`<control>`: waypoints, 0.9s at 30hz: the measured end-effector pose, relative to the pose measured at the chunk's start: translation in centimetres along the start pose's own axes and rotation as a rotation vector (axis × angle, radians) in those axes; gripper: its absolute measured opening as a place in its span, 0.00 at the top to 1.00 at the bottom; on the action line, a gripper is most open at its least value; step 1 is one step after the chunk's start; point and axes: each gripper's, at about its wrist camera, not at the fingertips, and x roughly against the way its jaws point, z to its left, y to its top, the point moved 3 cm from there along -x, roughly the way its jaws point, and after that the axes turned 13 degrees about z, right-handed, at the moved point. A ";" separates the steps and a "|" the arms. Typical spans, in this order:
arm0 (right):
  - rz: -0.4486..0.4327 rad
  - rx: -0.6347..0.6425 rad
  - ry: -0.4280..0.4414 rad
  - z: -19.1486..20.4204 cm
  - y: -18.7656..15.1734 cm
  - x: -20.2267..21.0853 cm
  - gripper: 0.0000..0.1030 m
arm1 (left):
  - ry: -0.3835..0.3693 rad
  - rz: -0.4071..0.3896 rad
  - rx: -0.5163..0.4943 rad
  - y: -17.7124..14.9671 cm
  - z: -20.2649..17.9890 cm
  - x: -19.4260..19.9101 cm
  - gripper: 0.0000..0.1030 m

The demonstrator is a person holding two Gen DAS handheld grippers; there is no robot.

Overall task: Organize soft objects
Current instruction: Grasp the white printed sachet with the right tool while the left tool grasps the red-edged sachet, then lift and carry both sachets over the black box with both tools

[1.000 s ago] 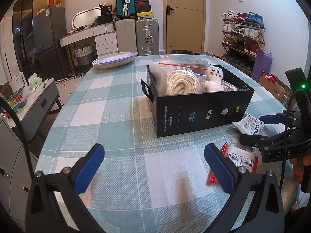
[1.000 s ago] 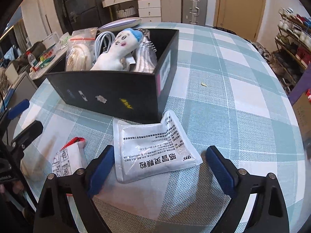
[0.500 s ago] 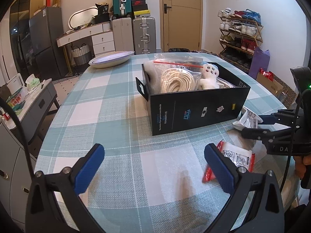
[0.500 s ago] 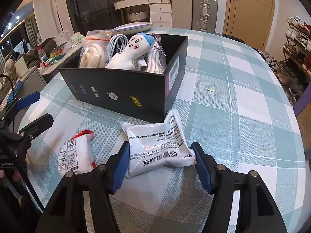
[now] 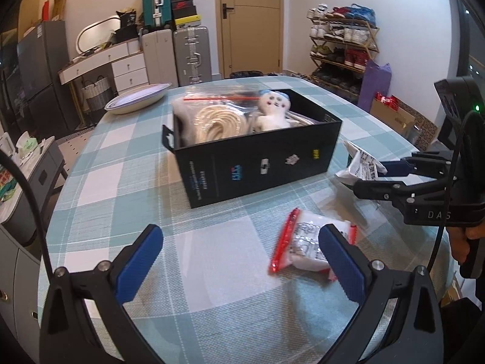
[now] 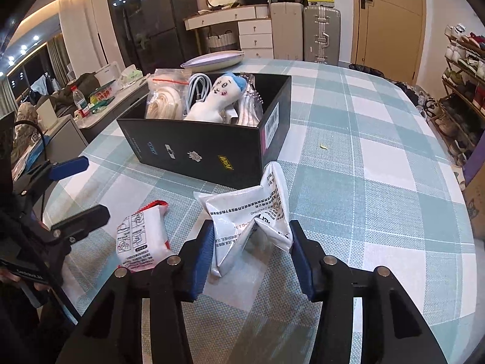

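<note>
right hand-held gripper [image 6: 250, 242]: pads pinching the crumpled white sachet [image 6: 251, 212], lifting it off the tabletop [image 6: 379, 182] near the black box [image 6: 197, 148] | left hand-held gripper [image 5: 239, 261]: gaping wide, grasping nothing, hovering beside the red-edged packet [image 5: 303, 242]

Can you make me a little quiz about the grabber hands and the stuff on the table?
1. True or false: the right gripper is squeezing the white pouch.
2. What lies on the tablecloth by the left gripper? A) a spoon B) the red-edged packet C) a cup
3. Fill in: the plush doll sits inside the black ____.

Key: 1 true; 2 B; 3 box.
</note>
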 end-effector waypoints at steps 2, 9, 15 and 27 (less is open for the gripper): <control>-0.007 -0.003 0.003 0.0 -0.3 0.4 0.53 | -0.024 0.012 -0.024 0.0 -0.7 0.0 0.00; -0.017 -0.009 0.004 0.0 -0.9 1.1 0.53 | -0.049 0.059 -0.107 -0.3 -3.1 -0.8 0.01; -0.021 -0.010 0.011 -0.1 -1.1 1.2 0.53 | -0.059 0.097 -0.180 -0.5 -5.0 -1.5 0.15; -0.037 -0.007 0.017 -0.1 -1.1 1.6 0.53 | -0.125 0.089 -0.181 -0.3 -5.1 -0.6 0.55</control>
